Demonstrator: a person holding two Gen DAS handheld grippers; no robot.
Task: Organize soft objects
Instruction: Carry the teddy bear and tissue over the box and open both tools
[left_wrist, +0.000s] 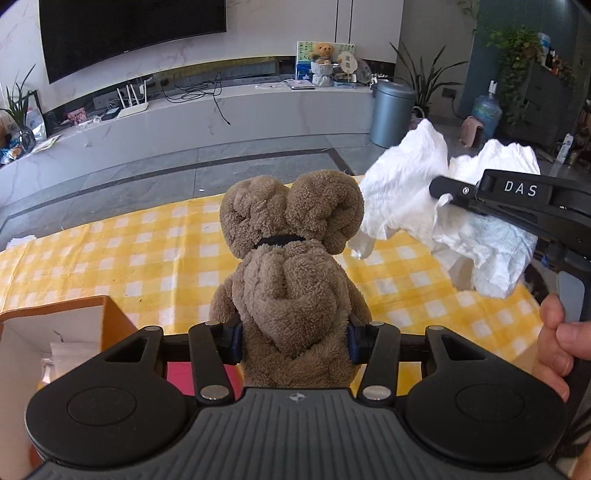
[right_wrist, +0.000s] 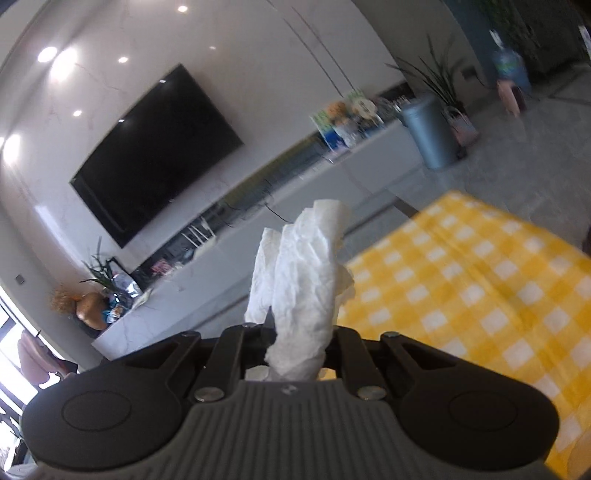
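Observation:
My left gripper (left_wrist: 294, 341) is shut on a brown plush bear (left_wrist: 291, 258), gripping its lower body; the bear is upright with its back to the camera, above the yellow checked tablecloth (left_wrist: 110, 251). My right gripper (left_wrist: 448, 192) is shut on a crumpled white tissue (left_wrist: 406, 192) and holds it in the air to the bear's right. In the right wrist view the tissue (right_wrist: 306, 280) stands up from between the closed fingers of the right gripper (right_wrist: 295, 343), with the tablecloth (right_wrist: 461, 288) at right.
An open orange cardboard box (left_wrist: 74, 325) with white items inside sits at the left, below my left gripper. Beyond the table are a grey floor, a TV bench (left_wrist: 221, 110), a grey bin (left_wrist: 393, 110) and plants.

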